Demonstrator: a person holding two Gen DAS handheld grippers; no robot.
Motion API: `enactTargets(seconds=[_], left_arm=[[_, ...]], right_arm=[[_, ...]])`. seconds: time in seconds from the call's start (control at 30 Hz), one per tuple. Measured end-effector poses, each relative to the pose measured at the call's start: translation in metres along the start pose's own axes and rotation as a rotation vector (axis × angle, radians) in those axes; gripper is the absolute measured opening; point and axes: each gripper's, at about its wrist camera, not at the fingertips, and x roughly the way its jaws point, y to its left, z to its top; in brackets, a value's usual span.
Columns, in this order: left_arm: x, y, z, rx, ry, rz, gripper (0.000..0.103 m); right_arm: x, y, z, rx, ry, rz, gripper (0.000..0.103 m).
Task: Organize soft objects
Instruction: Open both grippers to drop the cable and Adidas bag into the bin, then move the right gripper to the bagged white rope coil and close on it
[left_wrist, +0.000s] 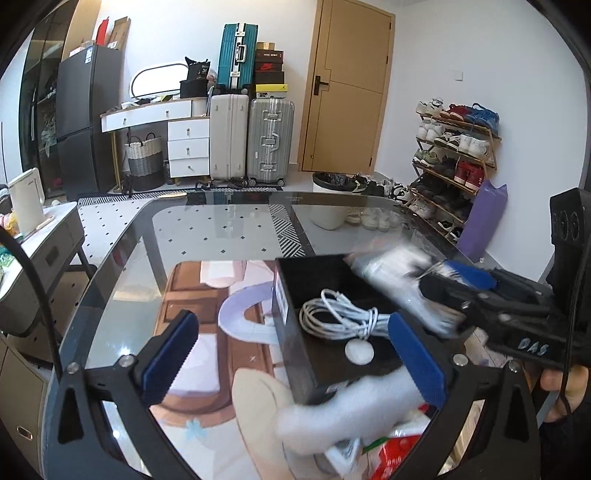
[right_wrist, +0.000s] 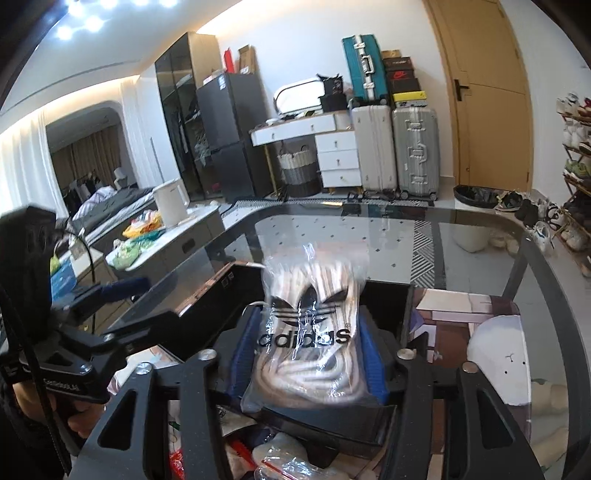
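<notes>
**Bagging laces over the black box**

Reading "adidas" with the trefoil, a clear bag (right_wrist: 308, 325) of laces sits between the right gripper's (right_wrist: 308, 354) blue pads, still touching both, above the black box (left_wrist: 295, 332) holding a white cable (left_wrist: 340, 317). The left gripper (left_wrist: 295, 354) gapes empty. Glass table (left_wrist: 221, 229); suitcases, shoe rack behind.

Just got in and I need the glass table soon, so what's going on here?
A person is sorting soft items into a black box on the glass table. The right tool has a clear Adidas bag of laces between its fingers, over the box. The left tool is wide open and empty. A coiled white cable already lies in the box.
</notes>
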Motion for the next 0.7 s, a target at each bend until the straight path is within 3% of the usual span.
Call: enactTargets(seconds=[0.03, 0.07, 0.23, 0.3, 0.7], left_arm=[[-0.002, 0.001, -0.003, -0.001, 0.003, -0.001, 0.103], [-0.003, 0.001, -0.006, 0.001, 0.006, -0.002, 0.103], [-0.009, -0.001, -0.019, 0.016, 0.022, -0.005, 0.103], [-0.013, -0.002, -0.022, 0.02, 0.024, -0.005, 0.103], [-0.036, -0.007, -0.04, 0.041, 0.039, -0.03, 0.103]], right_arm=[[-0.005, -0.001, -0.001, 0.008, -0.011, 0.0, 0.076], [-0.008, -0.002, -0.001, 0.008, -0.018, -0.004, 0.079], [-0.034, 0.001, -0.005, -0.024, -0.03, -0.02, 0.088], [-0.045, 0.001, -0.007, -0.022, -0.034, -0.025, 0.098], [-0.081, 0.019, -0.041, 0.005, 0.01, -0.03, 0.101]])
